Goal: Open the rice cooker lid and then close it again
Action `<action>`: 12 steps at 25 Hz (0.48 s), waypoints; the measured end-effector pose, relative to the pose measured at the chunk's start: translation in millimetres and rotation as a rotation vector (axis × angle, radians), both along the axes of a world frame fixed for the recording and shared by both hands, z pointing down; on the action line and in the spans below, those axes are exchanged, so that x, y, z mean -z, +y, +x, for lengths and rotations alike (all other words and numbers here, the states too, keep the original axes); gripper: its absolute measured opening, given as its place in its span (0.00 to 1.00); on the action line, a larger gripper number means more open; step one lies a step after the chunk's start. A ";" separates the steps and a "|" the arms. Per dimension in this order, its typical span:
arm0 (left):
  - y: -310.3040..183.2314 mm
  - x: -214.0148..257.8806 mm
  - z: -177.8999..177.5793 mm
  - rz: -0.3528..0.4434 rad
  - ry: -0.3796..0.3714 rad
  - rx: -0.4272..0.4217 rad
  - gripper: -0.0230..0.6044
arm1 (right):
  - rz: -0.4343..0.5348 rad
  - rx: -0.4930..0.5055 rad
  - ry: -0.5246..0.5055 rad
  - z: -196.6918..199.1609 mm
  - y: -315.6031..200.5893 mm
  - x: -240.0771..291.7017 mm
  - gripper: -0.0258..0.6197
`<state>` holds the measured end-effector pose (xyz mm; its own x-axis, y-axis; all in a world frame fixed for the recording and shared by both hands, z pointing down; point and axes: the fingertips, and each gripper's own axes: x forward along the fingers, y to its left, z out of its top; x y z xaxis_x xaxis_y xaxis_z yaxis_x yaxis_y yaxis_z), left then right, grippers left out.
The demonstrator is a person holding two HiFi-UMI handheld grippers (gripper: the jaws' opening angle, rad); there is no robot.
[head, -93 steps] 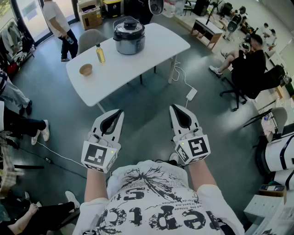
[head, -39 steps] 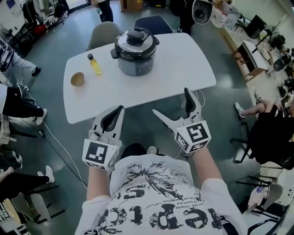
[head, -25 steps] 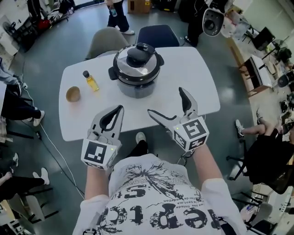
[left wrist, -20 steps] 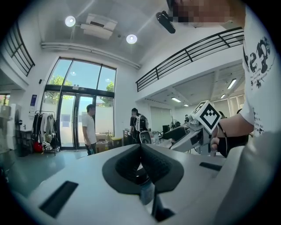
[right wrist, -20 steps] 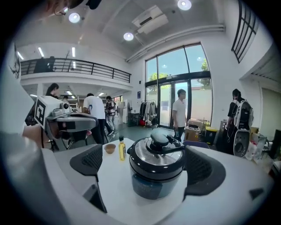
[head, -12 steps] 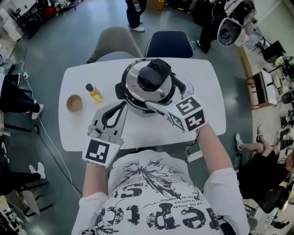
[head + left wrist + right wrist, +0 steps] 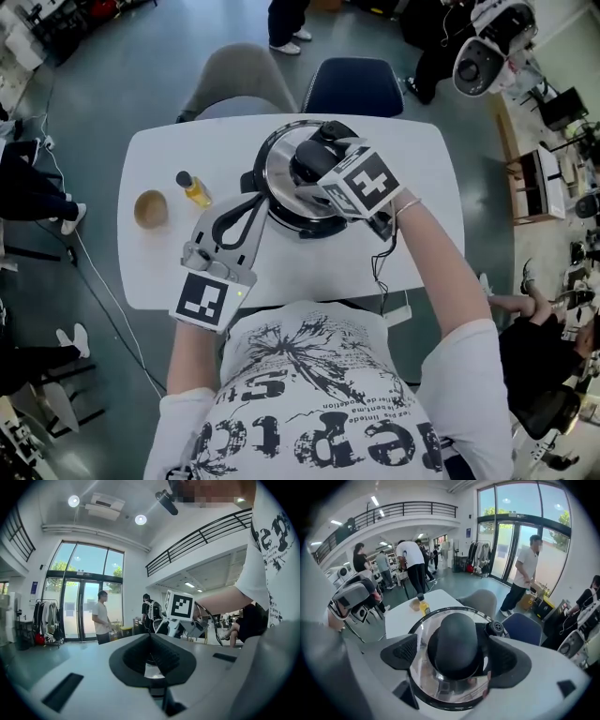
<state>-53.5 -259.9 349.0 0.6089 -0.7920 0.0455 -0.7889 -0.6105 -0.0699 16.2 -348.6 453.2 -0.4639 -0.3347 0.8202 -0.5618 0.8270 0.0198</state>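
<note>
Head view puts the round black-and-steel rice cooker (image 7: 305, 228) on the far half of the white rounded-corner table (image 7: 150, 272), straight ahead of you, with its lid down. That mirror-polished steel lid with a black rim (image 7: 281, 178) is a shallow dome. A smooth matte black domed knob (image 7: 457, 639) sits at its middle, and a small black round valve (image 7: 496, 628) stands just beside the knob. The lid hides whatever the pot holds.

Your right gripper (image 7: 453, 656) points steeply down at the lid, its grey jaws spread to either side of the knob and closing. The ribbed black pads (image 7: 401, 652) have the knob between them, but bright steel shows between the left pad and the knob, so they do not press it. Your left gripper (image 7: 253, 202) lies level over the table just beside the cooker's left flank, its jaws pressed together at the tips and holding nothing.

Left of the cooker stands a small glass bottle of yellow liquid with a dark cap (image 7: 194, 190). Further left, apart from it, is a small round brown bowl (image 7: 150, 208), too small for you to tell its contents. A grey chair (image 7: 248, 80) and a blue chair (image 7: 352, 86) stand at the table's far edge.
</note>
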 end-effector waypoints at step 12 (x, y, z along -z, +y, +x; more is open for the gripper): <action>-7.4 2.1 -5.5 -0.001 -0.006 0.017 0.06 | -0.119 -0.009 0.104 0.9 -12.3 -9.6 0.50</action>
<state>-59.0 -267.2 346.9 0.5949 -0.8022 0.0504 -0.7988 -0.5970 -0.0739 17.1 -360.8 462.8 -0.3722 -0.2363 0.8976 -0.5690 0.8221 -0.0195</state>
